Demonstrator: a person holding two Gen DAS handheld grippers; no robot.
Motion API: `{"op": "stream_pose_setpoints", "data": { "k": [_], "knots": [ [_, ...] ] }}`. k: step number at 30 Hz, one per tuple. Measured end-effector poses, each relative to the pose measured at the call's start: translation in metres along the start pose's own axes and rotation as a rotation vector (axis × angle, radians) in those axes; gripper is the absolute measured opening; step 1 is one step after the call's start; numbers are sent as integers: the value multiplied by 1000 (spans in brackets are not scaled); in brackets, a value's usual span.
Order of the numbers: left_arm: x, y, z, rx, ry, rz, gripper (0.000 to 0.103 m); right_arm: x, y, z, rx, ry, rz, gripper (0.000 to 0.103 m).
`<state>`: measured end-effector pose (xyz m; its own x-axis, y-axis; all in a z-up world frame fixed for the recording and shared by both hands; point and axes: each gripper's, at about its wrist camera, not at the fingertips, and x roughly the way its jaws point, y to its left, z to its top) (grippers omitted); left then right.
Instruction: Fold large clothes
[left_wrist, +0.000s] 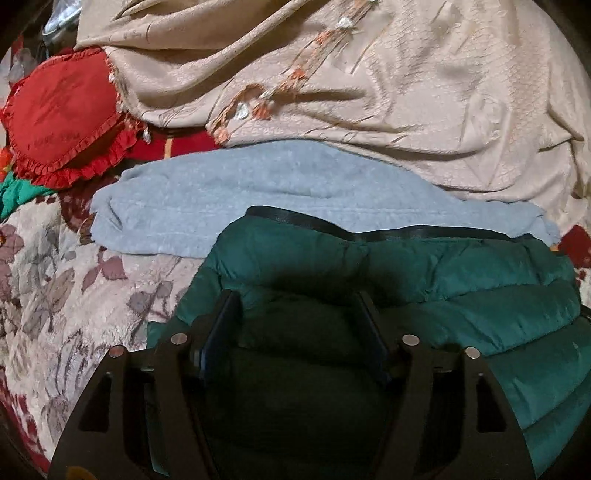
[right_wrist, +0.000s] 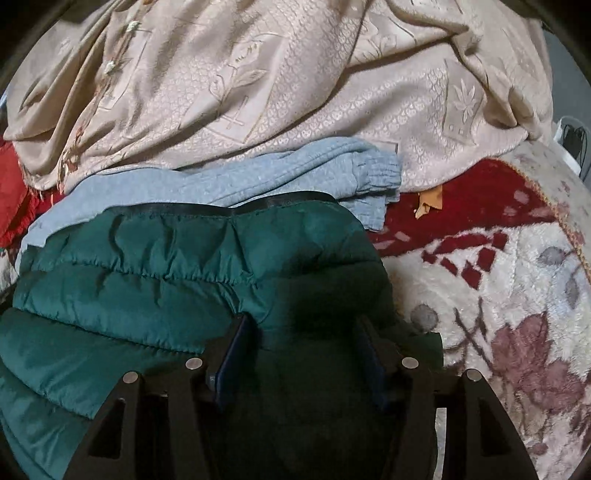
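Floral blanket (left_wrist: 55, 295): underneath everything. Red frilled cushion (left_wrist: 59, 122): at its far left. Beige drape (left_wrist: 406, 92): heaped along its far side.

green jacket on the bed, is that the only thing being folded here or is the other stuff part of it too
In the job:
- green quilted puffer jacket
- left gripper, right gripper

Lying about:
- folded light blue fleece garment
- beige patterned cloth
- red frilled cushion
- floral blanket
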<state>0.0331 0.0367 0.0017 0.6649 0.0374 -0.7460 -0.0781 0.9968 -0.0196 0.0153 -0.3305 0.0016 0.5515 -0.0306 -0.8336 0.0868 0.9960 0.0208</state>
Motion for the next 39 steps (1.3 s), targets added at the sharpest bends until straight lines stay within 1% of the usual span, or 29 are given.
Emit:
{"op": "stream_pose_setpoints", "data": {
  "k": [3, 5, 7, 9, 10, 11, 12, 13, 14, 15, 16, 17, 18, 19, 21, 22, 23, 25, 27, 29, 31, 33, 34, 36, 38, 39],
  "knots": [
    [-5, -4, 2, 24, 18, 29, 66, -17, 3, 0, 3, -31, -30, 56],
    [-22, 2, 4, 3, 1, 17, 66, -43, 2, -1, 24, -97, -8, 56],
    [-58, 12, 5, -50, -72, -22, 66, -82, 6, -5, 14, -188, 37, 56],
    [-93, 11, 0, -30, -124, -78, 66, -112, 17, -15, -46, -243, 86, 57],
    [-102, 7, -4, -11, -128, -96, 70, -119, 23, -23, -67, -248, 110, 64],
    [-109, -1, -12, 21, -113, -123, 73, -121, 27, -32, -74, -241, 124, 74],
    [-109, -10, -21, 51, -78, -150, 73, -117, 33, -40, -81, -215, 138, 74],
    [-106, -17, -27, 72, -47, -166, 73, -108, 42, -50, -95, -167, 143, 74],
    [-97, -28, -39, 109, -5, -169, 74, -99, 48, -58, -113, -131, 137, 74],
    [-84, -39, -50, 155, 35, -132, 75, -91, 54, -64, -138, -98, 121, 75],
    [-77, -45, -56, 183, 41, -94, 79, -87, 60, -69, -171, -102, 94, 75],
    [-76, -49, -60, 197, 7, -69, 81, -92, 61, -71, -176, -113, 76, 74],
    [-78, -51, -60, 193, 3, -60, 81, -98, 59, -71, -163, -115, 59, 74],
    [-78, -49, -59, 179, 18, -65, 81, -116, 56, -74, -129, -156, 34, 74],
    [-76, -44, -55, 136, 61, -88, 82, -151, 51, -85, -91, -272, 41, 74],
    [-75, -41, -55, 125, 82, -98, 83, -166, 51, -94, -76, -303, 40, 74],
    [-75, -39, -55, 112, 103, -112, 83, -176, 52, -103, -65, -315, 42, 75],
    [-78, -34, -54, 91, 131, -138, 84, -190, 57, -122, -51, -312, 54, 74],
    [-83, -33, -56, 101, 162, -147, 84, -202, 66, -142, -61, -293, 55, 74],
    [-108, -36, -68, 115, 137, -132, 84, -212, 73, -164, -82, -267, 23, 75],
    [-139, -37, -88, 129, 108, -118, 84, -219, 73, -181, -86, -229, -15, 75],
    [-171, -37, -115, 144, 116, -132, 84, -225, 70, -197, -72, -194, -32, 76],
    [-181, -36, -125, 143, 126, -137, 84, -229, 68, -204, -63, -174, -34, 76],
    [-202, -37, -151, 135, 145, -142, 84, -238, 63, -213, -39, -161, -29, 76],
    [-214, -43, -168, 178, 159, -113, 85, -249, 59, -218, -25, -157, -31, 76],
    [-219, -46, -171, 195, 153, -94, 85, -255, 58, -219, -18, -160, -30, 76]
  ]
}}
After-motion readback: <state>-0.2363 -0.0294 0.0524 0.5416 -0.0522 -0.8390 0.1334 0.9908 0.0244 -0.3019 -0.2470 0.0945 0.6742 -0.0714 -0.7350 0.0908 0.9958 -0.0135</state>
